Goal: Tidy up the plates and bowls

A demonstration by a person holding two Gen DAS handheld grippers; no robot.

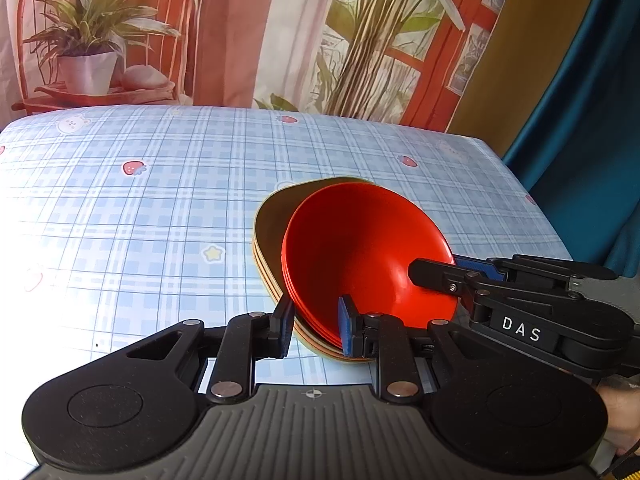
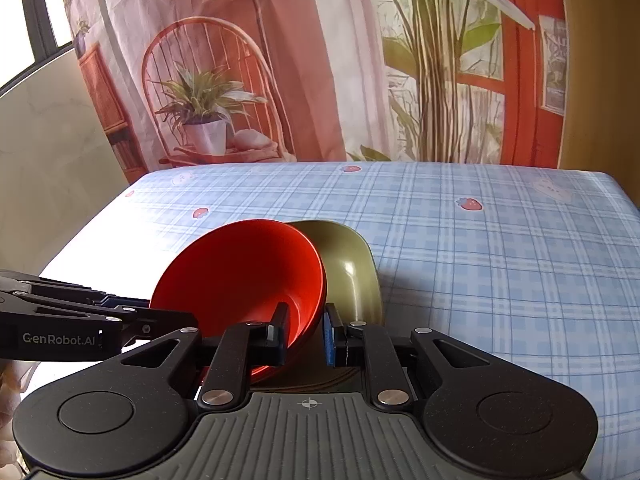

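A nested stack of red bowls (image 1: 360, 248) sits inside olive dishes (image 1: 272, 220) and is tilted just over the blue checked tablecloth (image 1: 140, 208). My left gripper (image 1: 316, 322) is shut on the stack's near rim, one pad inside the red bowl and the other outside the olive dishes. The right gripper (image 1: 444, 270) comes in from the right and pinches the red rim. In the right wrist view my right gripper (image 2: 305, 334) is shut on the rim of the red bowls (image 2: 240, 272) and olive dishes (image 2: 352, 276). The left gripper (image 2: 148, 308) grips from the left.
The table's far edge (image 2: 360, 163) meets a printed curtain (image 2: 280, 60) showing a chair and plants. A blue drape (image 1: 580, 120) hangs beyond the table's right edge. A pale wall (image 2: 48, 140) stands to the left of the table.
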